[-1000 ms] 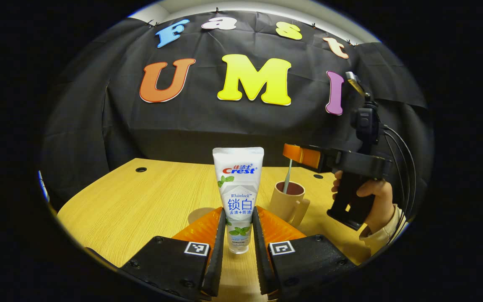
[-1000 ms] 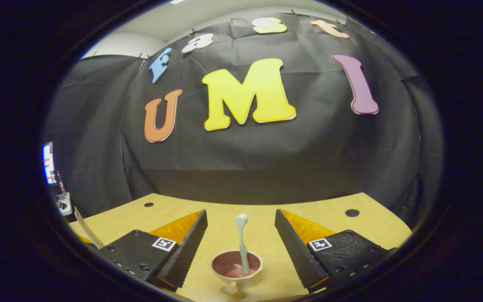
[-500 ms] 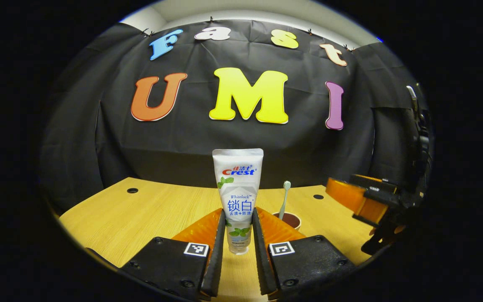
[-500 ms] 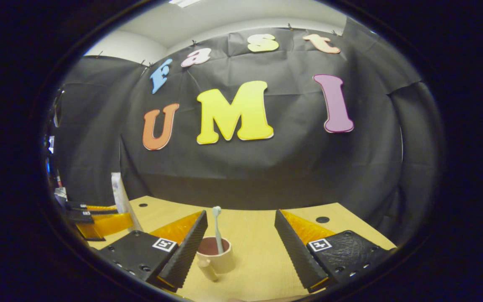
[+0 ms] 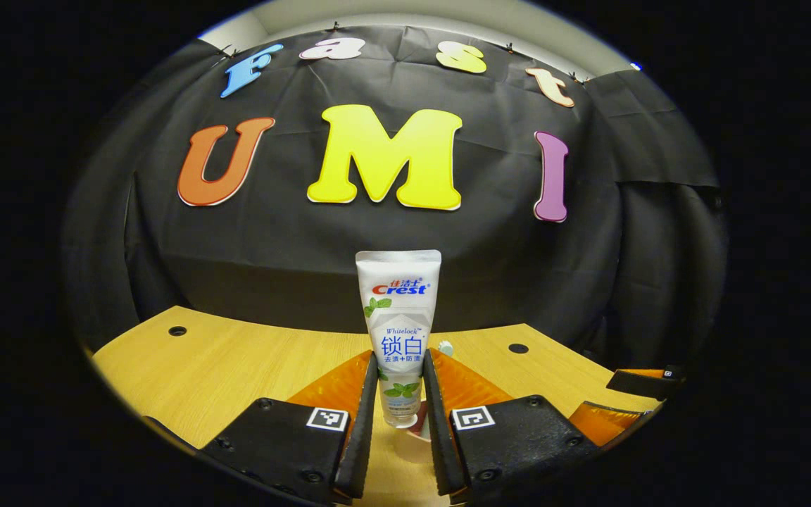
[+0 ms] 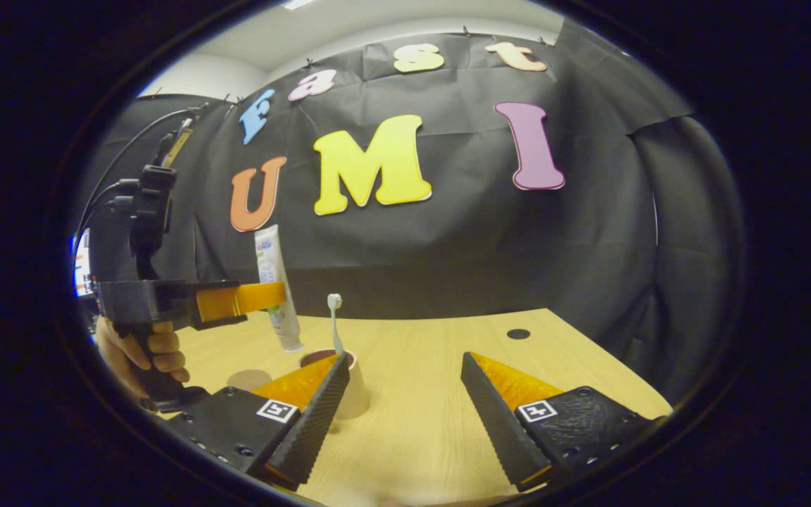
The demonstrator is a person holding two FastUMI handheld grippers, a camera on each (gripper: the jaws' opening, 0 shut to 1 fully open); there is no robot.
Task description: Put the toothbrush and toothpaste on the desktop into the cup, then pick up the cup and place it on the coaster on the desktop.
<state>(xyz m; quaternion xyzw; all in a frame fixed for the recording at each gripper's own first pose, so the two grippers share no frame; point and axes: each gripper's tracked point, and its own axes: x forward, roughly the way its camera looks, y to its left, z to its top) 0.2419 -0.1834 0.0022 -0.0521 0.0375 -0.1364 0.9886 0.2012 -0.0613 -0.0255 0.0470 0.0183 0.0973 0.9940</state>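
left gripper (image 5: 400, 422) clamps toothpaste (image 5: 398, 331) upright, cap down | cup (image 6: 349, 384) (mostly hidden behind a finger) holds toothbrush (image 6: 335, 324) | right gripper (image 6: 405, 415) spread wide, holding nothing

My toothpaste (image 5: 398, 331), a white tube with red and blue print and green leaves, stands upright, cap down, just above the cup (image 6: 349, 384). That tan cup, dark red inside, sits on the wooden desktop (image 6: 434, 394) with the pale toothbrush (image 6: 335, 324) standing in it, head up. A round tan coaster (image 6: 249, 379) lies just beside the cup.
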